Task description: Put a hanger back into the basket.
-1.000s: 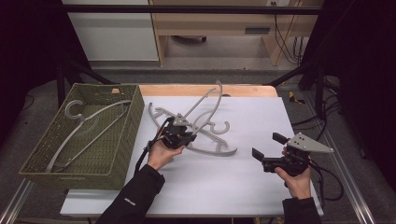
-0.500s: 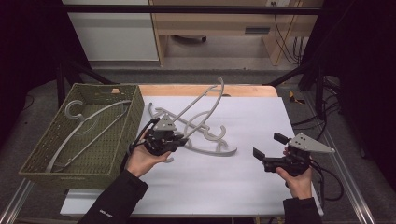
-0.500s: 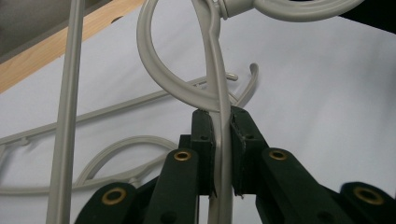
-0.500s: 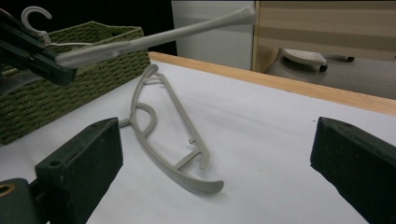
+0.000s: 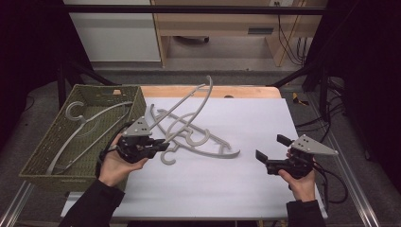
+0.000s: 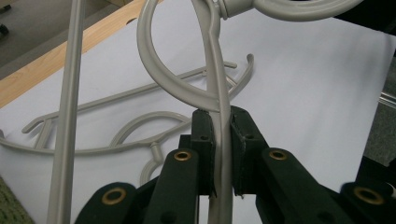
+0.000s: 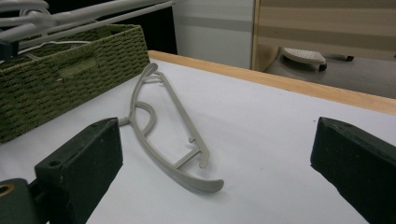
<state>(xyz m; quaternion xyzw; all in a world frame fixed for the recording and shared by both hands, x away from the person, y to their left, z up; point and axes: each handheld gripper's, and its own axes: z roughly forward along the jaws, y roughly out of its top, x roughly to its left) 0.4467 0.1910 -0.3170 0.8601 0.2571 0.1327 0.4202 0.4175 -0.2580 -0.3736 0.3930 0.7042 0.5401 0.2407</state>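
My left gripper (image 5: 158, 146) is shut on the neck of a grey plastic hanger (image 5: 209, 90), which is lifted and tilts up over the table's back. In the left gripper view the jaws (image 6: 222, 128) pinch the stem just below the hook of this held hanger (image 6: 177, 84). A second grey hanger (image 5: 227, 154) lies flat on the white table sheet, beside the left gripper. My right gripper (image 5: 268, 152) hovers open at the right, apart from the hangers. In the right gripper view the lying hanger (image 7: 159, 126) is ahead of the open jaws (image 7: 217, 151).
A green woven basket (image 5: 47, 142) stands at the table's left edge with a grey hanger (image 5: 90, 123) inside; its wall (image 7: 56, 79) is in the right gripper view too. A wooden table edge (image 5: 246, 92) runs along the back. Bare white sheet (image 5: 213, 189) lies between the hands.
My left gripper has moved left toward the basket with the held hanger. The right gripper has stayed still and open.
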